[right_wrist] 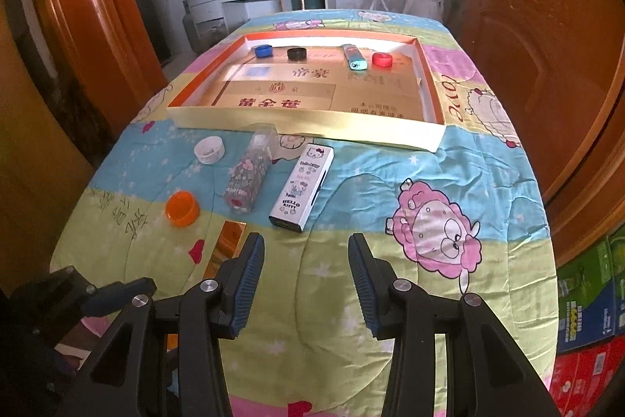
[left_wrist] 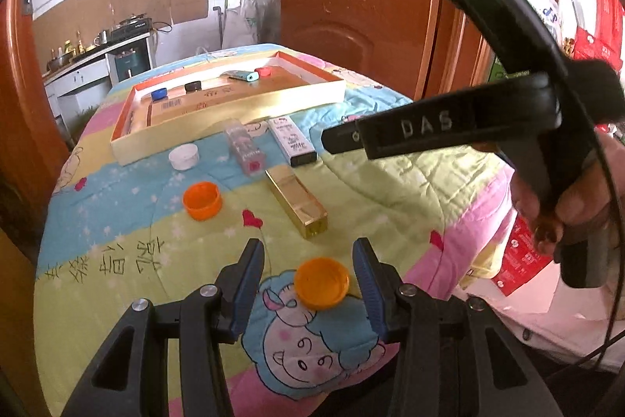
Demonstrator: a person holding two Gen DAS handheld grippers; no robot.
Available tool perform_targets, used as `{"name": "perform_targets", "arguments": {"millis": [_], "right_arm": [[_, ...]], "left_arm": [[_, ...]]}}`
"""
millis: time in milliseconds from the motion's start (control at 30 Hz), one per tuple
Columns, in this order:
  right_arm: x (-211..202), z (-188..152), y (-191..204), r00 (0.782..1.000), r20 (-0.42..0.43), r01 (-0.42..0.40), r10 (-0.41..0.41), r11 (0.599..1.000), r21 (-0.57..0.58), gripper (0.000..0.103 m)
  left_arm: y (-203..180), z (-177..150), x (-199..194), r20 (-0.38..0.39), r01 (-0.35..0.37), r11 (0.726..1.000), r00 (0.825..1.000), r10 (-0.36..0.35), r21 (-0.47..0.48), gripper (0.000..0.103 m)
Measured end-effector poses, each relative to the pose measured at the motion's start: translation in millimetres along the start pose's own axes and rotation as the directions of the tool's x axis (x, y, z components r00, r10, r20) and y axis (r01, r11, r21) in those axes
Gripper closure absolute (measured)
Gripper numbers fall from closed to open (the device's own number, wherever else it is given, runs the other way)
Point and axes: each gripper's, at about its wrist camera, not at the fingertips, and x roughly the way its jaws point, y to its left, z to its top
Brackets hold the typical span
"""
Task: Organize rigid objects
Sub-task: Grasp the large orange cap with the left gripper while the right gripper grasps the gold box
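The left hand-held gripper (left_wrist: 308,284) hangs released over the quilt-covered table (left_wrist: 390,206), its blue pads apart with an orange cap (left_wrist: 321,283) lying between them, touched by neither. Ahead and to its left sits a second orange cap (left_wrist: 202,200), beyond that a white cap (left_wrist: 183,156). Straight ahead lies a gold box (left_wrist: 297,202), then a clear patterned box (left_wrist: 244,151) and a white Hello Kitty box (left_wrist: 293,139). Farthest off stands the shallow tray (left_wrist: 234,112) holding a blue cap (left_wrist: 159,92), a black cap (left_wrist: 193,86), a lighter (left_wrist: 244,76) and a red cap (left_wrist: 263,71). The right hand-held gripper (right_wrist: 306,280) is also released, with nothing between its pads, only quilt; the Hello Kitty box lies just ahead of it.
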Motion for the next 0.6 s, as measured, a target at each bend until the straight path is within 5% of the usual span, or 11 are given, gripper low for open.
{"name": "perform_targets", "arguments": {"millis": [167, 233, 600], "right_arm": [[-1.2, -3.3, 2.2, 1.000, 0.000, -0.002, 0.002, 1.000, -0.004, 0.057], [-0.6, -5.9, 3.7, 1.000, -0.006, -0.002, 0.002, 1.000, -0.007, 0.057], [6.2, -19.1, 26.8, 0.997, -0.023, -0.074, 0.074, 0.997, -0.021, 0.057]], "left_arm": [[-2.8, -10.6, 4.3, -0.013, 0.010, 1.000, 1.000, -0.010, -0.011, 0.057], [-2.4, -13.9, 6.1, -0.023, 0.008, 1.000, 1.000, -0.008, -0.024, 0.072], [5.9, -21.2, -11.0, 0.011, -0.019, 0.997, 1.000, 0.020, -0.070, 0.073]]}}
